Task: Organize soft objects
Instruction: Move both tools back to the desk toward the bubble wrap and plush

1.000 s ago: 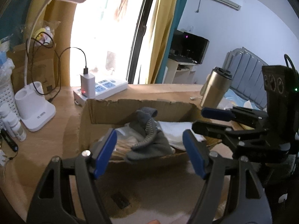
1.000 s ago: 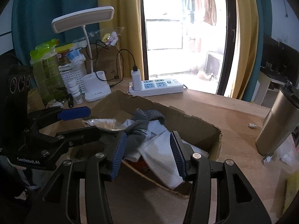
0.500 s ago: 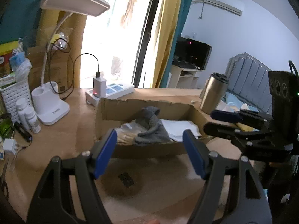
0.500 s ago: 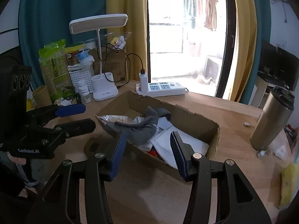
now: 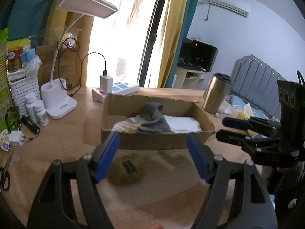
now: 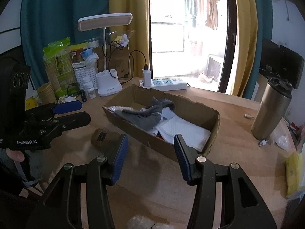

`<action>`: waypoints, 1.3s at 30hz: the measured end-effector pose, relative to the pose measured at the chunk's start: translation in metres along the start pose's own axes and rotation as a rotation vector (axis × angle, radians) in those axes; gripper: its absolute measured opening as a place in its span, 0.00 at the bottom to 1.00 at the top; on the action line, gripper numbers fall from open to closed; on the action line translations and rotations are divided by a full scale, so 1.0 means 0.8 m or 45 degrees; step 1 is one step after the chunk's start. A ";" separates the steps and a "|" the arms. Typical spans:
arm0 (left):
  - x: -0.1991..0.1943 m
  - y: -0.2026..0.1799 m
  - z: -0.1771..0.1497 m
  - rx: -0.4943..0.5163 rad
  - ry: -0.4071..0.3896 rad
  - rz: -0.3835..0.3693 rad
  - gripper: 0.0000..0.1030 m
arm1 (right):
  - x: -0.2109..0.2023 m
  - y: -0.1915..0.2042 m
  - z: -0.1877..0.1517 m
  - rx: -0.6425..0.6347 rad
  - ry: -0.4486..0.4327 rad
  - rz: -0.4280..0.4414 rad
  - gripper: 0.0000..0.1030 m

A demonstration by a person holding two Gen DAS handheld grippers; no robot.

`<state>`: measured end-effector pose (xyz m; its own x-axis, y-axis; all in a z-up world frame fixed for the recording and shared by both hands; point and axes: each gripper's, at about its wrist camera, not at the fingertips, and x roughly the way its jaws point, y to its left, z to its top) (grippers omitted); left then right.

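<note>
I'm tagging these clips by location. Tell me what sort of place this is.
Most likely a bedroom at home, with a wooden desk by a balcony door. Signs: a padded headboard and bedding behind the desk, a wall air conditioner, laundry hanging outside, and a desk lamp.

Wooden table (image 6: 238,152), cardboard box (image 6: 190,112), steel tumbler (image 6: 270,112), power strip (image 6: 167,83), lamp base (image 6: 108,87)

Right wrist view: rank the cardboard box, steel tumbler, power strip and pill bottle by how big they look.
1. cardboard box
2. steel tumbler
3. power strip, farther back, so unsure against the tumbler
4. pill bottle
</note>
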<state>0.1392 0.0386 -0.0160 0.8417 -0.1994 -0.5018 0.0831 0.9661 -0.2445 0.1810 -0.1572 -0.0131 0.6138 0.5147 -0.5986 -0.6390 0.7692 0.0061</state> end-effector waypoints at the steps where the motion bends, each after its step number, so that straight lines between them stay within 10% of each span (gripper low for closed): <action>1: -0.001 -0.001 -0.002 0.000 0.003 0.000 0.73 | 0.000 0.000 -0.001 0.001 0.002 -0.001 0.51; 39: -0.020 -0.037 -0.094 0.002 0.199 -0.037 0.87 | -0.028 0.003 -0.127 0.123 0.195 -0.052 0.78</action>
<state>0.0832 0.0006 -0.0635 0.7456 -0.2506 -0.6175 0.1073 0.9597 -0.2598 0.1184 -0.2057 -0.0810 0.5560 0.4243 -0.7147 -0.5628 0.8250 0.0519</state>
